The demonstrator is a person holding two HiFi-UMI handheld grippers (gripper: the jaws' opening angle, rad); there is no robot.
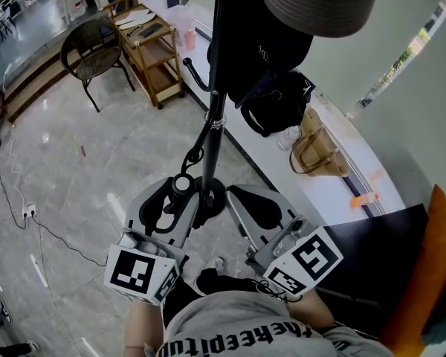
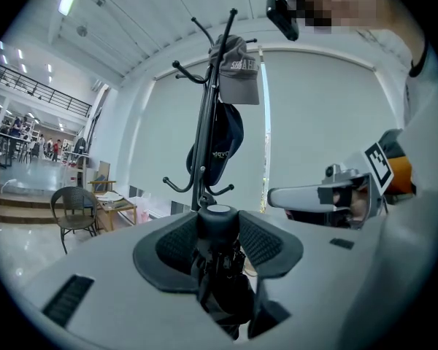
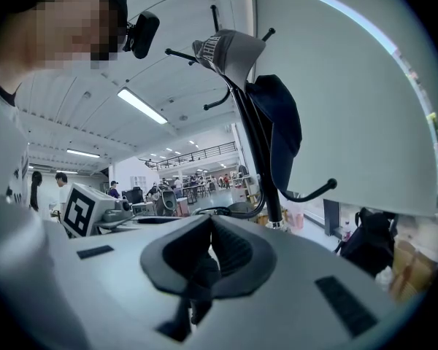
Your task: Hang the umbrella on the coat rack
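A folded black umbrella (image 2: 220, 268) with a round pale end cap (image 1: 182, 183) sits between the jaws of my left gripper (image 1: 175, 201), which is shut on it. The cap points at the black coat rack (image 1: 214, 95), whose pole stands just beyond it. A thin black loop (image 1: 192, 155) curls by the pole above the cap. In the left gripper view the coat rack (image 2: 201, 122) carries a grey cap (image 2: 237, 68) and a dark cap (image 2: 223, 141). My right gripper (image 1: 262, 205) is beside the left, shut and holding nothing, its pads (image 3: 230, 250) pressed together.
A wicker chair (image 1: 93, 50) and a wooden side table (image 1: 152, 47) stand back left on the marble floor. A black bag (image 1: 279, 103) and a woven basket (image 1: 320, 155) sit on the white ledge behind the rack. A cable (image 1: 30, 214) trails at left.
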